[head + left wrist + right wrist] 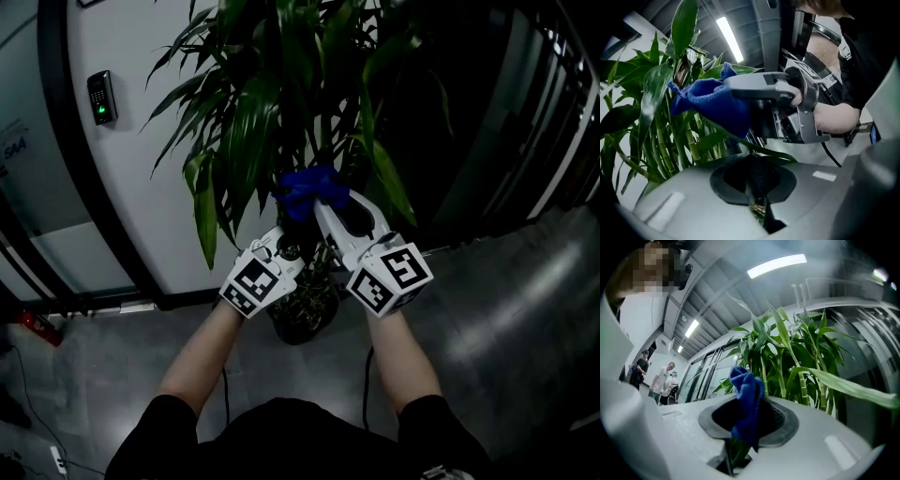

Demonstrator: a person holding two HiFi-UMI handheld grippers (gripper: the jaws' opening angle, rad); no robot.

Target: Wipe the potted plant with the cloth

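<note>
The potted plant has long green leaves and bamboo-like stems, rising from a dark pot on the floor. My right gripper is shut on a blue cloth in among the leaves. The cloth bunches up out of its jaws, folded round a green leaf. In the left gripper view the cloth shows at the tip of the right gripper. My left gripper sits just below and to the left, jaws together on a narrow leaf that runs up to the cloth.
A white wall with an access keypad stands behind the plant on the left. Dark glass doors are at the right. A red object lies on the grey floor. Two or three people stand far off.
</note>
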